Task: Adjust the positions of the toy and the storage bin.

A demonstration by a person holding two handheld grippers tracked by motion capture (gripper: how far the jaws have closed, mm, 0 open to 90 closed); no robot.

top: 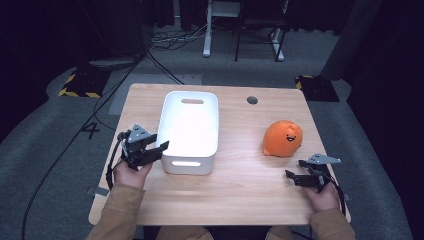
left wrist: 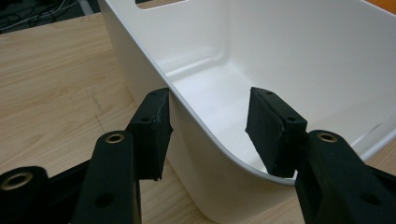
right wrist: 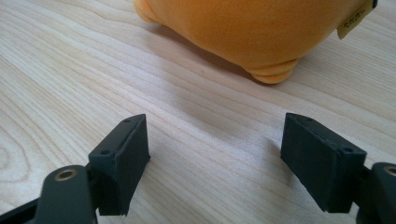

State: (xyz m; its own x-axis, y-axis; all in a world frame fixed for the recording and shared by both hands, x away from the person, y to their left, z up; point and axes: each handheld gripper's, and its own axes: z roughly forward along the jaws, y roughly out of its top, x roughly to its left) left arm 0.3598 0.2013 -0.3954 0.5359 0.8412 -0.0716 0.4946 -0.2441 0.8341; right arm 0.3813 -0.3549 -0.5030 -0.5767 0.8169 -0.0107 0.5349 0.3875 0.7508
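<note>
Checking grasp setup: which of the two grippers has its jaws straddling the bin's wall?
The left gripper: its open jaws sit one outside and one inside the white bin at its near corner. The right gripper is open over bare table, short of the orange plush.

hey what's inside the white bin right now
The white bin looks empty: bare white floor and walls. The left tool straddles its near corner rim, one pad inside. The floor just behind the near wall is hidden.
</note>
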